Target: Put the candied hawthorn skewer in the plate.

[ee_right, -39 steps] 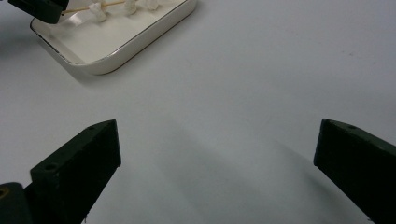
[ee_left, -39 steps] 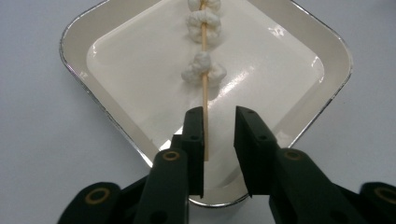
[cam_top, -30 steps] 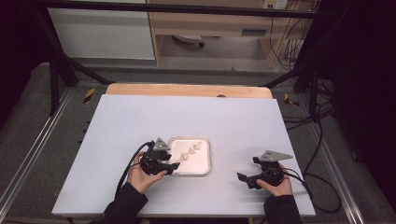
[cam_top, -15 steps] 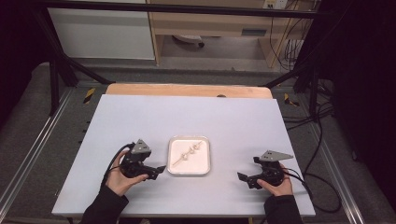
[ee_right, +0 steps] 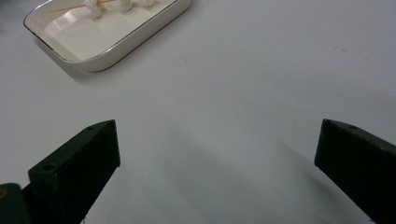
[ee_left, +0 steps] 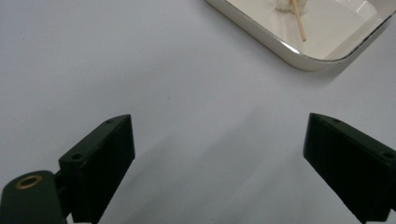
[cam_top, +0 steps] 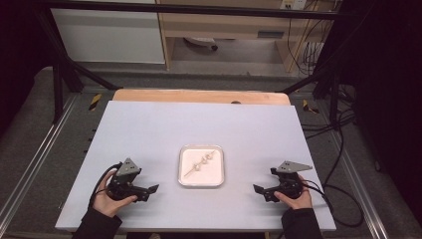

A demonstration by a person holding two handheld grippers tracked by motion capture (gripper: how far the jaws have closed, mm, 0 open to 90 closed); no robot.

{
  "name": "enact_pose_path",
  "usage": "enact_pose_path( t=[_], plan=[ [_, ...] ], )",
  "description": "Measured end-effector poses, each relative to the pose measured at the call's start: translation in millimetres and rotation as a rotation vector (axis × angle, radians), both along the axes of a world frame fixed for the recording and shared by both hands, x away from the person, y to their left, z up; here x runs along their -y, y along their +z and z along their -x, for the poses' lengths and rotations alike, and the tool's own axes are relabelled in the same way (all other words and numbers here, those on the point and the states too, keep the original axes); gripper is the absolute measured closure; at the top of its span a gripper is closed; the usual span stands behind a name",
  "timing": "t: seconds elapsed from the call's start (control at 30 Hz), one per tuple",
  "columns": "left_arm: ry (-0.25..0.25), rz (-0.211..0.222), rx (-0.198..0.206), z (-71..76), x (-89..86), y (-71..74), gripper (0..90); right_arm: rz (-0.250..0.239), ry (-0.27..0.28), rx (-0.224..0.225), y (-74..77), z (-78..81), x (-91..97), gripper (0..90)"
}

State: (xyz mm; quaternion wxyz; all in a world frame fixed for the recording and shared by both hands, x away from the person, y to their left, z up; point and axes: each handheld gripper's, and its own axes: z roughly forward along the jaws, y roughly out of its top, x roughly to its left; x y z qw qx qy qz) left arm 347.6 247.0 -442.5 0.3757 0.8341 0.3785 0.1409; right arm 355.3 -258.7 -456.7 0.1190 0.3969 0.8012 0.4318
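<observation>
While both tools rest spread and empty, left tool (cam_top: 149,189) having just opened, any careless sweep toward the tray (cam_top: 201,181) at 12 o'clock could knock the skewer (cam_top: 200,163) off.

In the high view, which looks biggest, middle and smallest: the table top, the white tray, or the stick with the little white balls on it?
Biggest to smallest in the high view:
1. The table top, by far.
2. The white tray, a small rectangle in the middle of it.
3. The stick with little white balls, which lies inside the tray.
</observation>
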Motion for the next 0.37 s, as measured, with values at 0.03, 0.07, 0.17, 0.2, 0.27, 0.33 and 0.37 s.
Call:
enact_pose_path(
  t=[0.03,0.07,0.17,0.2,0.27,0.33,0.37],
  plan=[
    [0.0,0.001,0.006,1.1,-2.4,-1.3,7.9,-0.002,0.0,0.0,-0.1,0.0,0.2,0.9],
    [0.001,0.008,0.01,1.8,-4.1,-2.2,7.7,-0.002,0.001,0.0,-0.1,-0.1,0.3,0.9],
    [0.001,0.034,0.005,3.3,-7.9,-4.9,7.5,-0.002,0.003,-0.001,0.2,0.1,0.5,0.9],
    [0.001,0.033,0.003,3.4,-8.8,-5.8,7.6,-0.003,0.004,-0.002,0.4,0.3,0.5,0.9],
    [0.001,0.03,0.002,3.3,-9.4,-6.9,7.6,-0.003,0.004,-0.002,0.0,0.3,0.2,0.9],
    [0.002,0.029,0.001,3.1,-9.3,-7.1,7.6,-0.001,0.004,-0.008,-0.3,0.4,-0.2,0.9],
    [0.004,0.027,0.005,3.2,-9.2,-6.9,7.6,0.0,0.005,-0.009,-0.4,0.5,-0.3,0.9]
  ],
)
